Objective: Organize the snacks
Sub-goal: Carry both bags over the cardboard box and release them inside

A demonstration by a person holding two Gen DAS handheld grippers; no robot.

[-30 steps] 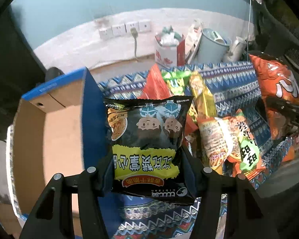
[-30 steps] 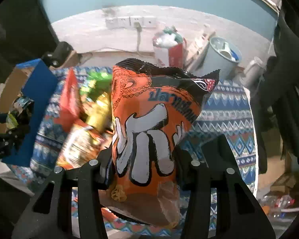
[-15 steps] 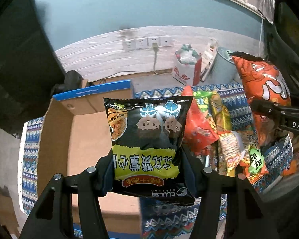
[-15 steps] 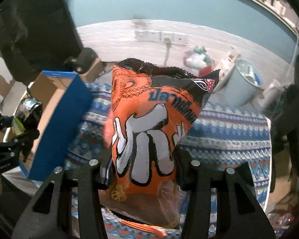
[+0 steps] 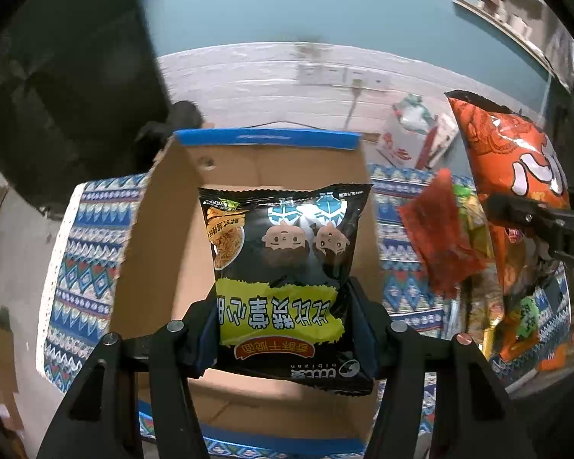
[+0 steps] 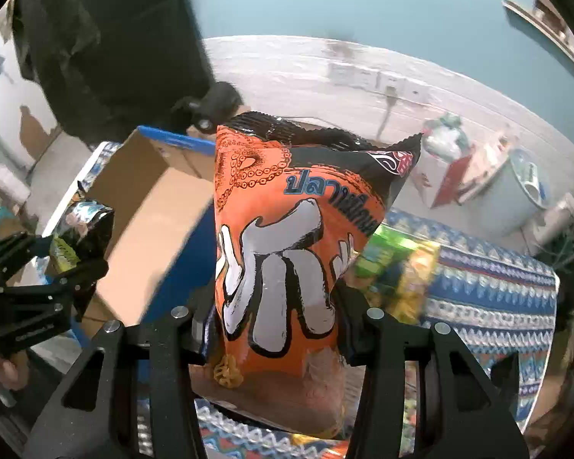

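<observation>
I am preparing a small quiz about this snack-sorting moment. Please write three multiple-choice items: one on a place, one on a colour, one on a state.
1. Place: in the left wrist view, the black snack bag is seen in front of
A. the open cardboard box
B. a metal sink
C. a wooden drawer

2. Colour: the bag in the right claw is mostly
A. purple
B. orange
C. white

3. State: the left claw is
A. open, holding nothing
B. shut on the black snack bag
C. resting on the floor

Answers:
1 A, the brown inner walls of the box surround the bag.
2 B, the orange snack bag carries grey-white shapes.
3 B, both fingers press the sides of the bag.
</observation>
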